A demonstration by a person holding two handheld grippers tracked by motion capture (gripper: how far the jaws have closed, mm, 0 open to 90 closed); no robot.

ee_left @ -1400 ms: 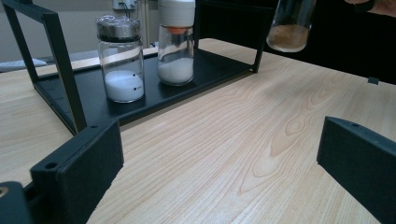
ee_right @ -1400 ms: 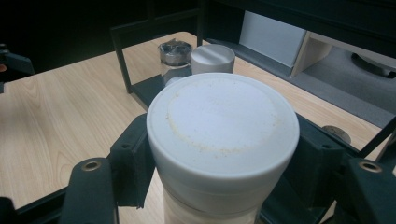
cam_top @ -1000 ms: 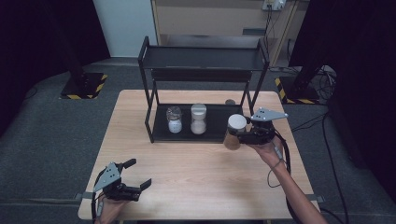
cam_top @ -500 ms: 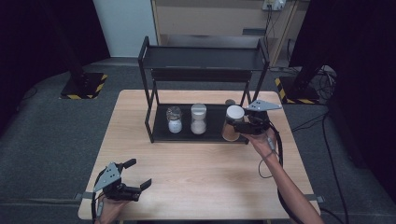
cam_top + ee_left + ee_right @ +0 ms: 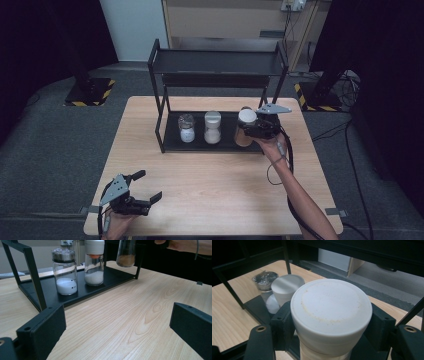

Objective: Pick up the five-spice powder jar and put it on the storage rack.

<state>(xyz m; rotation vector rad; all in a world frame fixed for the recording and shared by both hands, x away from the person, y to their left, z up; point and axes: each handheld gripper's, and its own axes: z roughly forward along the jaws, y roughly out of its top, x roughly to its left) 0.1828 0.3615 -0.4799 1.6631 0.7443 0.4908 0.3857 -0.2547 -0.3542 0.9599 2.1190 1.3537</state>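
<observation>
The right gripper (image 5: 250,131), clamped on a white-lidded jar of brown powder (image 5: 245,127), has carried it from the open table in front of the rack's right end in over the lower shelf (image 5: 172,141) of the black rack (image 5: 217,62); from the left gripper's camera the jar (image 5: 126,253) hangs clear of the shelf, just inside the right front post (image 5: 138,261). Seen from the right gripper's own camera, both jaws press the jar below its broad white lid (image 5: 331,305). Immediately beyond the held jar stands a white-capped shaker (image 5: 212,127) with white grains in its lower half, and past that a shorter glass jar with a metal lid (image 5: 186,128) holding a low layer of white powder; both rest on the same shelf, near each other but apart. The rack's upper shelf spans overhead. The left gripper (image 5: 142,187) is unmoved near the table's (image 5: 210,180) front left corner, well apart from the rack, its jaws spread wide with nothing between them.
</observation>
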